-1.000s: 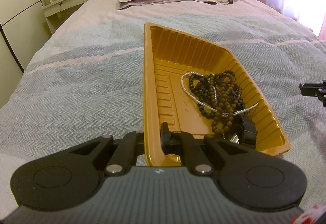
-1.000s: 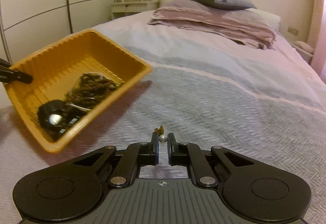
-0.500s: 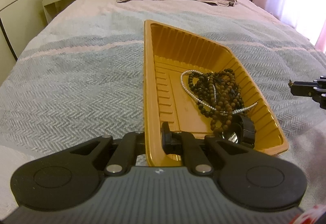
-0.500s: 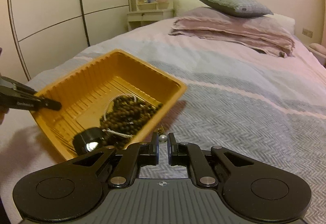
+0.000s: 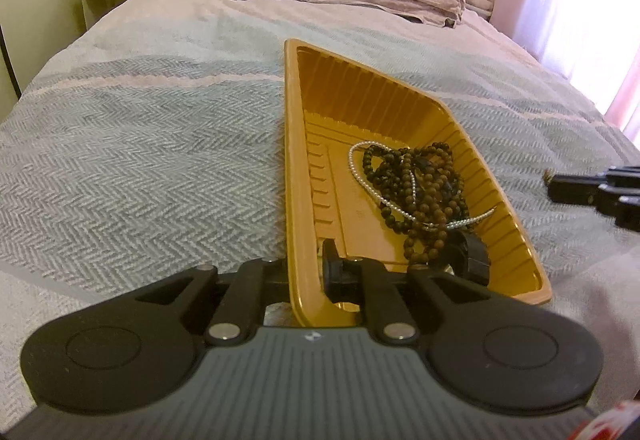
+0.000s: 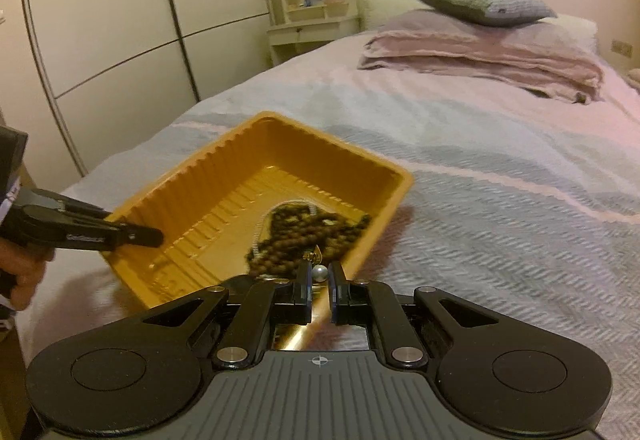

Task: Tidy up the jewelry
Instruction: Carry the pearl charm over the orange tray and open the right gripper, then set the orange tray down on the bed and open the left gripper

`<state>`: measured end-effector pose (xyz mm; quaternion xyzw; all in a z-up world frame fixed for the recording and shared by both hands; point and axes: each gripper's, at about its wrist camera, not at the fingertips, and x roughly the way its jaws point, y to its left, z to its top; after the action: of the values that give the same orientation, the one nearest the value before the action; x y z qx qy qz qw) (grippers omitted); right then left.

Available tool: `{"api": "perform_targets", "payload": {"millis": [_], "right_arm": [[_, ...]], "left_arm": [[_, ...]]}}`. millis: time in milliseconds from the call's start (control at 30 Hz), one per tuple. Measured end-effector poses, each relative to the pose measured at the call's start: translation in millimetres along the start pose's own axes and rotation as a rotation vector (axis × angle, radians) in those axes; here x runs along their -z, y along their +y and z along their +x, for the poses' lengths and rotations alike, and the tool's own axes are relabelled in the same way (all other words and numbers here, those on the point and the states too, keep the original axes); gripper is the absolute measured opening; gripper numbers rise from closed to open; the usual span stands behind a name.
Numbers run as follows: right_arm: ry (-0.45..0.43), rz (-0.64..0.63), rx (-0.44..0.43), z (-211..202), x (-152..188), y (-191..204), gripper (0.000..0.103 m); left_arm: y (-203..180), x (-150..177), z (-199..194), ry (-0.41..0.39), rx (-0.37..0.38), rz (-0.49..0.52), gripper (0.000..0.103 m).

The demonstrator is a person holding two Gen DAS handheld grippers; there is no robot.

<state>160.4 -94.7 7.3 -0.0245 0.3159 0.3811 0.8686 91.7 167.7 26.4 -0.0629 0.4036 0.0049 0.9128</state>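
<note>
Right wrist view, right gripper (image 6: 319, 274) fingers pinching pearl earring (image 6: 320, 272) over gold tray (image 6: 192, 175), left gripper (image 5: 306, 272) fingers easing open astride its rim

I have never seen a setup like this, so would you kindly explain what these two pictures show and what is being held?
There is no robot here: a person holds a two-finger gripper in each hand, and each gripper carries a wide-angle camera looking along its fingers. One picture is the left gripper's view, the other the right's.

The left gripper is clamped on the rim of an orange tray over a bed; its jaws have just been easing open slightly. In the tray lie brown bead strands, a thin pearl string and a black ring-shaped item.

The right gripper pinches a small pearl earring above the tray's near edge.
</note>
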Motion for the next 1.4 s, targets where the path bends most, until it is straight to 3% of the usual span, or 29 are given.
{"api": "perform_targets", "payload": {"millis": [133,433,467,533,633,767,967,1033,1233,1400], "right_arm": [[0.029,-0.018,-0.026,11,-1,11,0.008],[0.087,0.041,-0.144,21,2,15,0.01],[0.079,0.051,-0.139,20,2,13,0.011],[0.066,0.078,-0.127,17,3,8,0.031],[0.036,0.118,-0.097,7,5,1,0.046],[0.009,0.177,-0.055,-9,12,-7,0.053],[-0.032,0.299,0.057,-37,32,-18,0.061],[-0.06,0.326,0.104,-47,39,-21,0.068],[-0.108,0.317,0.296,-73,55,-22,0.081],[-0.065,0.329,0.349,-82,67,-15,0.087]], "left_arm": [[3,0,-5,-0.021,0.007,-0.009,0.023],[15,-2,-24,-0.087,-0.001,-0.048,0.027],[15,-1,-25,-0.093,-0.002,-0.051,0.028],[14,0,-27,-0.104,0.001,-0.053,0.032],[13,2,-31,-0.133,0.003,-0.064,0.039],[13,6,-35,-0.167,0.0,-0.097,0.047],[6,16,-47,-0.212,-0.021,-0.109,0.075],[3,20,-51,-0.222,-0.025,-0.108,0.091],[-11,35,-62,-0.24,-0.041,-0.09,0.101],[-29,52,-67,-0.249,-0.065,-0.059,0.103]]}}
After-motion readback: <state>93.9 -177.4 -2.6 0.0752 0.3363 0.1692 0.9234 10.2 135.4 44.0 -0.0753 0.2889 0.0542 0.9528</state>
